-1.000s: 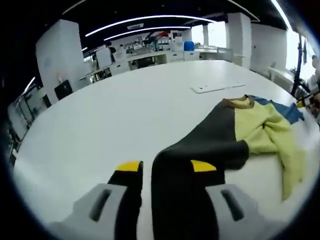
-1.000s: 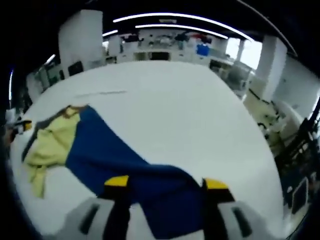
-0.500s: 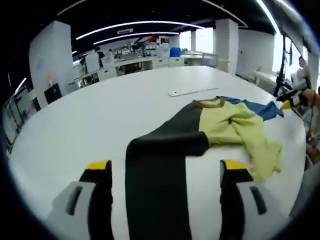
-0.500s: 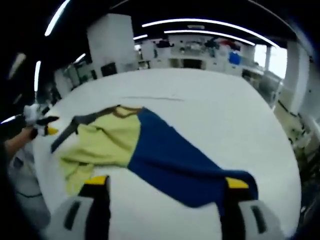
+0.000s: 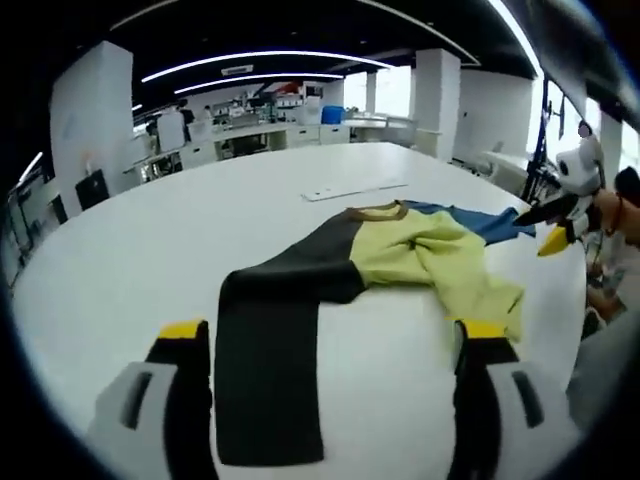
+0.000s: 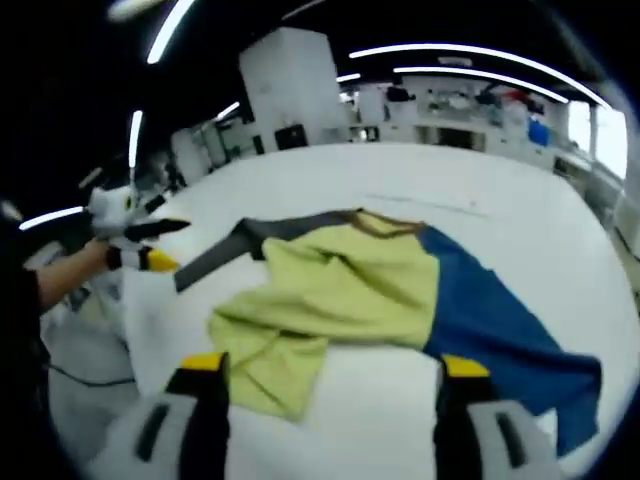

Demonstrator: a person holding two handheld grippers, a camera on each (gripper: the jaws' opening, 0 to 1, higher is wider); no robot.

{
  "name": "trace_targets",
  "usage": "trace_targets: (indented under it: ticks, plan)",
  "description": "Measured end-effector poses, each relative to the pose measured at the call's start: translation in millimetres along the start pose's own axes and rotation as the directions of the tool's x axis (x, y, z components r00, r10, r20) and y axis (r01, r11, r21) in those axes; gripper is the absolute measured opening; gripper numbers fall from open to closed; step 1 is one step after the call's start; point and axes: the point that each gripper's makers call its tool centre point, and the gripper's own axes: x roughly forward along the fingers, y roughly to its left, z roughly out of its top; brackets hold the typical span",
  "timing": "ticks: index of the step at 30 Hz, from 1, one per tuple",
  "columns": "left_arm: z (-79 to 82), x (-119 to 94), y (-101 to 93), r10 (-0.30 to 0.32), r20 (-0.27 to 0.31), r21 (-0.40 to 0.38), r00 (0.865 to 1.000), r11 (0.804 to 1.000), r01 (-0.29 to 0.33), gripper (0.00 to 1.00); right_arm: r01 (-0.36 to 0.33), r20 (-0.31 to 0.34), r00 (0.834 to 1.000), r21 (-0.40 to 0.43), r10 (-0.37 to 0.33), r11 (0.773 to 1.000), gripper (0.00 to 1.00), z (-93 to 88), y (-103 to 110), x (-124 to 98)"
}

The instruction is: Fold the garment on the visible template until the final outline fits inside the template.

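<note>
The garment (image 5: 370, 265) lies spread on the white desk (image 5: 150, 250), with 3 colour parts: a black sleeve (image 5: 268, 370), a yellow middle (image 5: 430, 262) and a blue sleeve (image 6: 505, 320). In the left gripper view the black sleeve lies flat and stretches toward the camera, with its end between the 2 fingers (image 5: 183, 345) of the left gripper (image 5: 330, 335). These fingers stand wide apart and touch nothing, so the gripper is released. The yellow middle is crumpled, with a loose fold that hangs toward the desk edge. A brown collar (image 5: 375, 211) shows at the far side of the garment. Beyond the collar a thin flat white template (image 5: 355, 189) lies on the desk, apart from the garment. At the right edge of this view the right gripper (image 5: 550, 235) comes in, held by a hand (image 5: 612, 212), near the blue sleeve end. In the right gripper view the same gripper (image 6: 325, 375) has its fingers (image 6: 205, 372) wide apart and grasping nothing; the yellow fold lies between them, near the left one. The blue sleeve runs to the right, past the right finger. At the left edge of this view the left gripper (image 6: 150, 245) shows, held by a hand (image 6: 85, 268), just beside the black sleeve.
</note>
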Motion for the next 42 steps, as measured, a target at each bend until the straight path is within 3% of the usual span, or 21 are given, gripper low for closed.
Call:
trace_targets:
  ticks: [5, 13, 18, 26, 33, 42]
  plan:
    - [0.0, -6.2, -10.2, -0.020, 0.003, 0.002, 1.000, 1.000, 0.020, 0.99, -0.047, -0.015, 0.999, -0.032, 0.047, 0.998, 0.72, -5.6, 32.5, 11.5]
    - [-8.4, -15.9, -26.5, -0.047, 0.000, 0.001, 0.999, 0.999, 0.047, 0.99, -0.072, -0.014, 0.997, -0.011, 0.072, 0.997, 0.58, -12.5, 60.5, 29.0]
    - [-14.4, -18.4, -39.9, -0.074, -0.011, 0.000, 0.997, 0.997, 0.074, 0.99, -0.082, -0.048, 0.995, -0.001, 0.082, 0.997, 0.46, -22.9, 73.3, 42.6]
    - [-19.1, -20.3, -55.6, -0.103, -0.014, 0.000, 0.995, 0.995, 0.103, 0.97, -0.054, -0.082, 0.995, 0.035, 0.057, 0.998, 0.29, -34.5, 82.6, 57.8]
    - [-23.9, -19.2, -56.8, -0.112, -0.034, 0.025, 0.993, 0.993, 0.113, 0.95, -0.048, -0.100, 0.993, 0.059, 0.054, 0.997, 0.18, -40.0, 90.5, 64.5]
    - [-32.1, -20.4, -56.6, -0.111, -0.059, 0.041, 0.992, 0.993, 0.113, 0.94, -0.040, -0.089, 0.995, 0.117, 0.050, 0.992, 0.02, -40.2, 82.7, 69.1]
